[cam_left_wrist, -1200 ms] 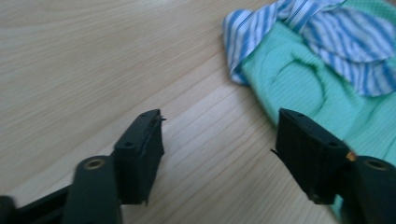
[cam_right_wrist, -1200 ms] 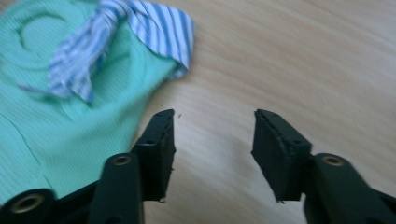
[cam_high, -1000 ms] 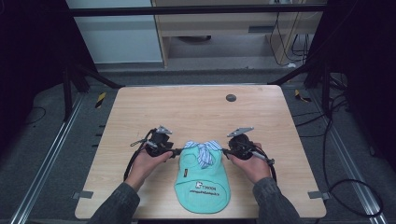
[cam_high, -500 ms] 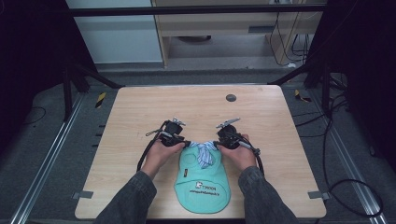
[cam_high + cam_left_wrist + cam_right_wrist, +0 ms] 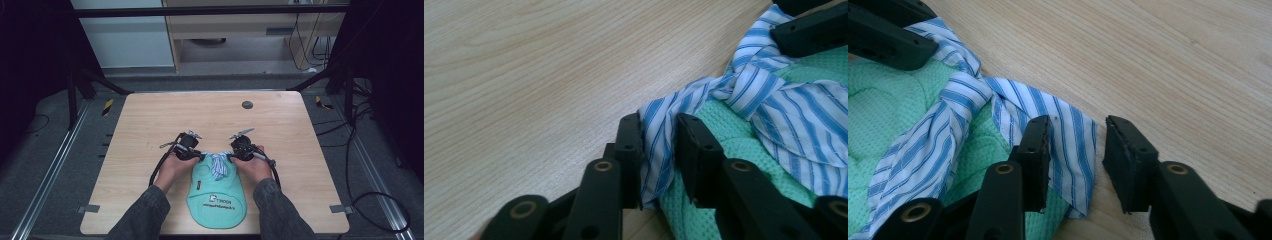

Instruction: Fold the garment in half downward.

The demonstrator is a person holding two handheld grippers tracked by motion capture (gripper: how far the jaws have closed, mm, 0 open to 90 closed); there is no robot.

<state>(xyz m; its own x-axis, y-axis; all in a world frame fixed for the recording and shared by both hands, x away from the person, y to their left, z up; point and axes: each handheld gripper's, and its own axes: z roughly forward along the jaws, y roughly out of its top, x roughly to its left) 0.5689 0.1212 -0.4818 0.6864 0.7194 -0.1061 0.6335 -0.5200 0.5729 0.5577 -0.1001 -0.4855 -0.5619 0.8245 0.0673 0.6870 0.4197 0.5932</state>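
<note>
My left tongs (image 5: 659, 150) have just been closing round one striped tie end (image 5: 659, 150); my right tongs (image 5: 1075, 160), unclenched, straddle the opposite end (image 5: 1070, 145) of the bib (image 5: 217, 192).

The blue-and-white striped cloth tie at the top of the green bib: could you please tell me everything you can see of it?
The striped tie is thin woven cloth, blue stripes on white, knotted at the middle with two loose ends. It lies on the green bib and the wooden table. The left gripper, jaws just closing, has one end between them; the other lies between the right gripper jaws, unpinched.

A lab: wooden table (image 5: 210, 115) framed by black struts (image 5: 95, 80), floor cables (image 5: 370, 195).
</note>
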